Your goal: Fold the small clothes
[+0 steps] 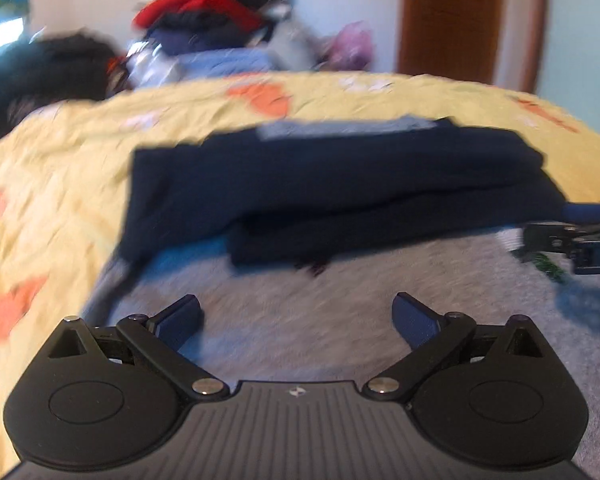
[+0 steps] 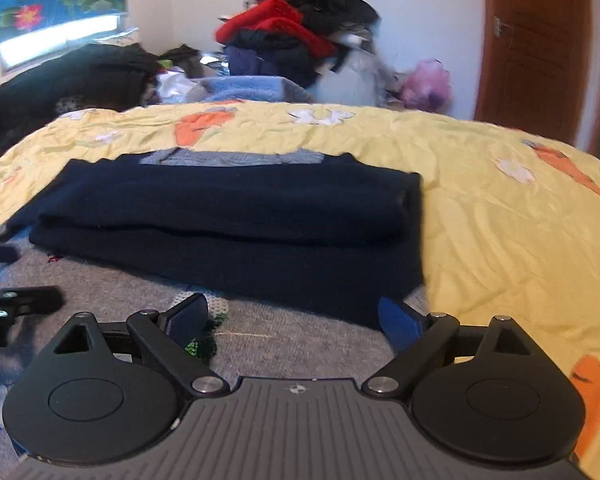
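Observation:
A small grey sweater point(image 1: 340, 320) with navy sleeves point(image 1: 320, 188) lies on the yellow bedspread point(image 1: 60, 168). The navy sleeves are folded across its upper part. It shows in the right wrist view as the grey body point(image 2: 300, 332) and the navy folds point(image 2: 228, 216). My left gripper point(image 1: 296, 316) is open and empty above the grey body. My right gripper point(image 2: 294, 314) is open and empty above the grey body, near the navy fold's edge. The right gripper also shows at the right edge of the left wrist view point(image 1: 572, 240). The left gripper shows at the left edge of the right wrist view point(image 2: 16, 300).
A pile of red, black and blue clothes point(image 2: 292, 32) stands behind the bed. Dark clothes point(image 2: 72, 76) lie at the back left. A brown door point(image 2: 540, 48) is at the back right. A pink bag point(image 2: 428, 84) sits by the door.

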Demonstrator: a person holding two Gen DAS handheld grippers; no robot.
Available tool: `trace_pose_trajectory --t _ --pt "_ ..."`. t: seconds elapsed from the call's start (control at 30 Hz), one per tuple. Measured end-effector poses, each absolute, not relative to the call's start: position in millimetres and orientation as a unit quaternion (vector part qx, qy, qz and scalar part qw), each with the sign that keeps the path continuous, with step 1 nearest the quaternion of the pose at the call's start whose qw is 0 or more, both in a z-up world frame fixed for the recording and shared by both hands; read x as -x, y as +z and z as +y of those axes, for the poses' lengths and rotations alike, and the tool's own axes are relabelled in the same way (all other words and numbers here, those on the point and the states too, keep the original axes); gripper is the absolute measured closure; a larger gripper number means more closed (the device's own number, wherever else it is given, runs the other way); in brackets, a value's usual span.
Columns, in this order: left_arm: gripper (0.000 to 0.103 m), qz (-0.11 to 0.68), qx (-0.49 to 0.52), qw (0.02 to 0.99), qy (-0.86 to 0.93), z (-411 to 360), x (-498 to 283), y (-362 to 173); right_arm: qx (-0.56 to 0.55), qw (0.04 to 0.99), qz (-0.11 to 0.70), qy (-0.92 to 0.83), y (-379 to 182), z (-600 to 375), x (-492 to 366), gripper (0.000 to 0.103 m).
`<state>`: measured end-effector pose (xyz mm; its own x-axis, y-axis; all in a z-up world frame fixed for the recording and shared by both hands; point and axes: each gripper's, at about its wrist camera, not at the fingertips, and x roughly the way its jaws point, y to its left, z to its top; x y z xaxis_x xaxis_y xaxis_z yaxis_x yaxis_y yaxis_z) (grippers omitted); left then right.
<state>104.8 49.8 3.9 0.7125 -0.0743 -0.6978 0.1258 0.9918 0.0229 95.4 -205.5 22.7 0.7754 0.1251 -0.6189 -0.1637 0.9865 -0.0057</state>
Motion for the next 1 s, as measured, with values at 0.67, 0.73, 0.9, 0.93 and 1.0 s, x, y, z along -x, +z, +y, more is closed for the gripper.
trace_pose_trajectory --t 0.67,0.73,0.9,0.93,1.0 --pt "0.0 0.364 -0.05 0.929 -0.043 66.2 40.1 5.2 0.036 0.937 0.345 0.048 18.7 -199.1 39.1 0.0" --pt "0.0 0.364 -0.055 0.928 -0.051 62.8 48.2 5.5 0.039 0.937 0.345 0.048 18.4 -197.5 48.0 0.0" --pt "0.0 0.376 -0.045 0.924 -0.049 69.2 65.7 6.8 0.043 0.937 0.343 0.048 18.0 -197.5 67.5 0.0" --pt "0.0 0.38 -0.045 0.922 -0.048 72.1 69.7 7.4 0.043 0.936 0.346 0.048 18.7 -198.3 71.0 0.0" --pt "0.0 0.383 -0.046 0.921 -0.048 78.8 82.7 7.7 0.044 0.935 0.349 0.049 19.6 -200.3 79.6 0.0"
